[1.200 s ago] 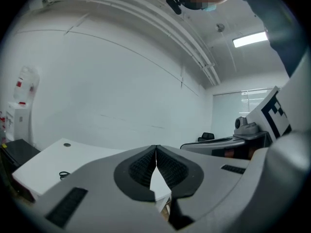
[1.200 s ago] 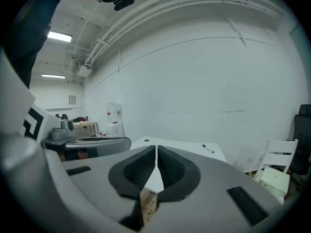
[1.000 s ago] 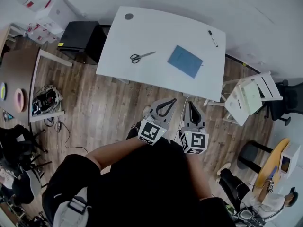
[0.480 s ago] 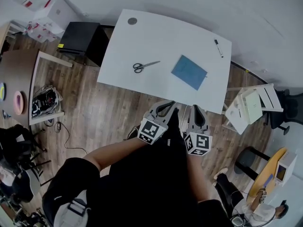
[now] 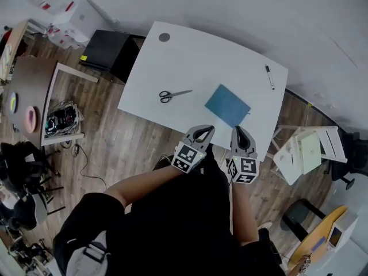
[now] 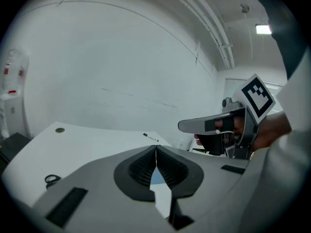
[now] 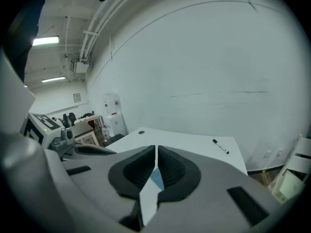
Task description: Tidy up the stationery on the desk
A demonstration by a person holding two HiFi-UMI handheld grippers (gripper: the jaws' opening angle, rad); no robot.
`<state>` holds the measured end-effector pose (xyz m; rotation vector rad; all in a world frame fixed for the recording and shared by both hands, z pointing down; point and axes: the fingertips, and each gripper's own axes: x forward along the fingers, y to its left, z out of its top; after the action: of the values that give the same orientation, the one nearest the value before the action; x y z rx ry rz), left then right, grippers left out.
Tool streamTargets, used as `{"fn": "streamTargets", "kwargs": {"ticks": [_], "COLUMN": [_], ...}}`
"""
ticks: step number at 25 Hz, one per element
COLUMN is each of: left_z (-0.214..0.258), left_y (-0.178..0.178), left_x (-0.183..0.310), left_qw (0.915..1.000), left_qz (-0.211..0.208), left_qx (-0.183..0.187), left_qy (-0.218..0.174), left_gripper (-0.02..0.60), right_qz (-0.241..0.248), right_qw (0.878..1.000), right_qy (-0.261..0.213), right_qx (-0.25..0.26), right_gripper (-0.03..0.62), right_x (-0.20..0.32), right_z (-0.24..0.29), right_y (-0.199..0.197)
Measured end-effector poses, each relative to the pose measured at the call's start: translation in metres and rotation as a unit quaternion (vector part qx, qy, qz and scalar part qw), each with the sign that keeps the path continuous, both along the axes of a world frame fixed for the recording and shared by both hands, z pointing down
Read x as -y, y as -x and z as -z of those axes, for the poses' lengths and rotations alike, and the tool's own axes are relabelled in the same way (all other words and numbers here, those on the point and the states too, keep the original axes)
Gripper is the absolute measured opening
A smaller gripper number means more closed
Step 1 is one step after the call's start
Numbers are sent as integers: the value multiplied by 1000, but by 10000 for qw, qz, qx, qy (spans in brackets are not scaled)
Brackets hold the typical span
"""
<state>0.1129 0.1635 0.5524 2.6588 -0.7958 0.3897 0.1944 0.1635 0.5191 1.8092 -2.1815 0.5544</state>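
Observation:
On the white desk (image 5: 190, 56) lie black-handled scissors (image 5: 172, 95), a blue notebook (image 5: 227, 105) and a black marker (image 5: 269, 77). The marker (image 6: 151, 138) (image 7: 220, 146) and the scissors (image 6: 50, 179) also show in the gripper views. My left gripper (image 5: 205, 129) and right gripper (image 5: 240, 131) hover side by side at the desk's near edge, just short of the notebook. Both are shut with nothing between the jaws. In the left gripper view the right gripper (image 6: 187, 125) shows at the right, held by a hand.
A round grommet (image 5: 164, 37) sits in the desk's far left corner. A black cabinet (image 5: 106, 50) stands left of the desk, a white folding chair (image 5: 307, 148) at its right. A brown table (image 5: 29, 91) and a cable crate (image 5: 62, 119) are at far left on the wooden floor.
Both grippers have moved forward from above the floor to the desk's near edge, side by side and still shut. The desk has drawn closer in the head view.

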Motion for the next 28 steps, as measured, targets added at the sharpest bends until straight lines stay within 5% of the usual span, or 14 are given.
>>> {"fn": "streamTargets", "kwargs": {"ticks": [6,14,18,28], "left_z": [-43,-117,-150,-210], "left_y": [-26,-42,-52,-63], "left_x": [31,36,29,31], "left_qw": [9987,9859,9756,9420], "left_qz": [113,423,446,924], "left_qx": [355,681,843,930], "left_qy": [354,1466,1977,3089], "left_gripper": [15,17,75,181], "right_qz": [438,1086,1614,2749], "right_qw": [9986,9879,9747,9322], "right_qy": [297,918,1437,2323], "right_qx": [-26,-614,-567,-388], "right_gripper": [35,37,135,153], "right_x": [38,85,101,107], "right_z": [-39,-117,-165,-237], "right_y": [-41,-104,-115,-99]}}
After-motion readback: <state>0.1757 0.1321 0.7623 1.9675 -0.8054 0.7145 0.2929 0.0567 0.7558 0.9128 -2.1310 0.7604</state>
